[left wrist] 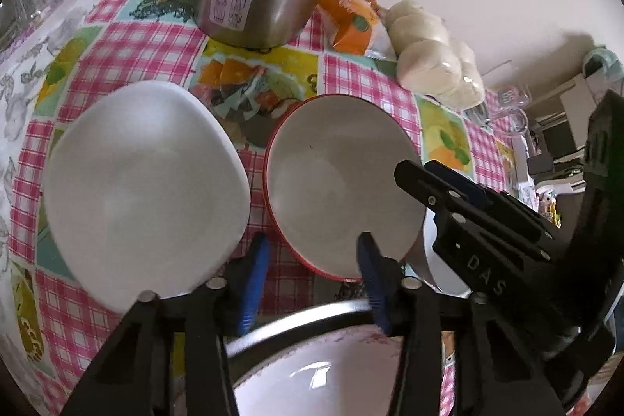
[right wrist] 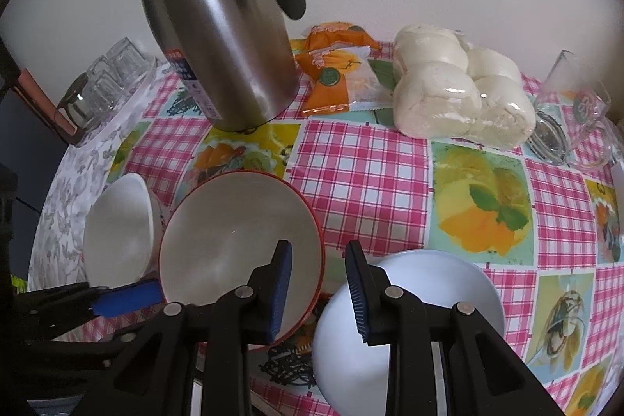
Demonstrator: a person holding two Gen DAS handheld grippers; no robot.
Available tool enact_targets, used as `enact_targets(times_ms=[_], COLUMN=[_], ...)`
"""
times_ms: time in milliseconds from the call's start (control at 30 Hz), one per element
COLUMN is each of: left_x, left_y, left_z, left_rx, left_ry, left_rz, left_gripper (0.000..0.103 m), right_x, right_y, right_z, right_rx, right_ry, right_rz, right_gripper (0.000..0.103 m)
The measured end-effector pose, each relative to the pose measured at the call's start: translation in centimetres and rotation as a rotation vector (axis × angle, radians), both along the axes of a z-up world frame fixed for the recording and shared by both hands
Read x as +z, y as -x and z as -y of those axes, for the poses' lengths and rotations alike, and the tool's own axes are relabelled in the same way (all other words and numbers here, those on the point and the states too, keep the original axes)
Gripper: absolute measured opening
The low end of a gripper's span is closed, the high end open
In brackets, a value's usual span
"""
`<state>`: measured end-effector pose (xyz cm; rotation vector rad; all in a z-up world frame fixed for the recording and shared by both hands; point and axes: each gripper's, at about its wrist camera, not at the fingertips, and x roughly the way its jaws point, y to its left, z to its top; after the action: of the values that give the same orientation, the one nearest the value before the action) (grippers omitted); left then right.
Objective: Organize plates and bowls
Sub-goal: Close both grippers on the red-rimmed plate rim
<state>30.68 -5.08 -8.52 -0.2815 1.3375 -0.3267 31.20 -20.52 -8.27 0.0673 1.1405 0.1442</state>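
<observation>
Left gripper (left wrist: 314,279): jaws spread, nothing between them, straddling the near rim of the red-rimmed bowl (left wrist: 343,182) that rests on the checked tablecloth (right wrist: 358,174), with the white squarish bowl (left wrist: 144,182) just beside it on the left and a floral-rimmed bowl (left wrist: 312,373) below at the table's near edge. Right gripper (right wrist: 318,287): jaws likewise parted and unloaded, one finger over the red-rimmed bowl's right rim, the other over the white plate (right wrist: 429,283) near the front edge. Toward the far edge: steel thermos (right wrist: 222,26), orange packet (right wrist: 335,73), bagged buns (right wrist: 456,92), glass mug (right wrist: 573,112) at the right.
</observation>
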Motion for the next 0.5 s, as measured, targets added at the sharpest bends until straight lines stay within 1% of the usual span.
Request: enact_targets(times_ms=[33,100,133,200,267,367,467,500], left_x=[-0.3,-0.8,-1.1,-1.3,-1.4,-1.5,-1.5,-1.5], left_y=[-0.2,-0.4,-0.5,-0.6,-0.7,-0.9,-0.9,-0.9], left_z=[0.0,-0.1,-0.1,0.0,0.1,0.0,0.0,-0.1], left_rx=[0.008,0.018,0.021,0.019,0.016,0.016,0.02,0.022], left_ry=[-0.005,-0.005,-0.01,-0.027,-0.039,-0.047,-0.056,-0.061], left_rz=[-0.005,-0.017,-0.024,-0.02,-0.02,-0.019,-0.006,-0.001], left_gripper=[0.046,0.04,0.039,0.033,0.031,0.029,0.024,0.024], right_x=[-0.2,-0.4,-0.5,-0.9,-1.2,-1.3,-1.5,-1.5], right_y=[-0.1,-0.2,-0.2,-0.3,-0.5,-0.6,-0.6,-0.6], right_z=[-0.2,-0.4,-0.6,-0.8,-1.0,-1.5,-1.9,-2.0], right_rx=[0.005,0.012,0.015,0.021,0.028,0.042,0.052,0.054], right_ry=[0.004,0.008,0.01,0.009,0.009,0.037,0.059,0.062], right_rz=[-0.002,-0.006,-0.008,-0.015,-0.023,-0.024,-0.024,-0.022], right_gripper=[0.031,0.031,0.031,0.03,0.029,0.029,0.028,0.028])
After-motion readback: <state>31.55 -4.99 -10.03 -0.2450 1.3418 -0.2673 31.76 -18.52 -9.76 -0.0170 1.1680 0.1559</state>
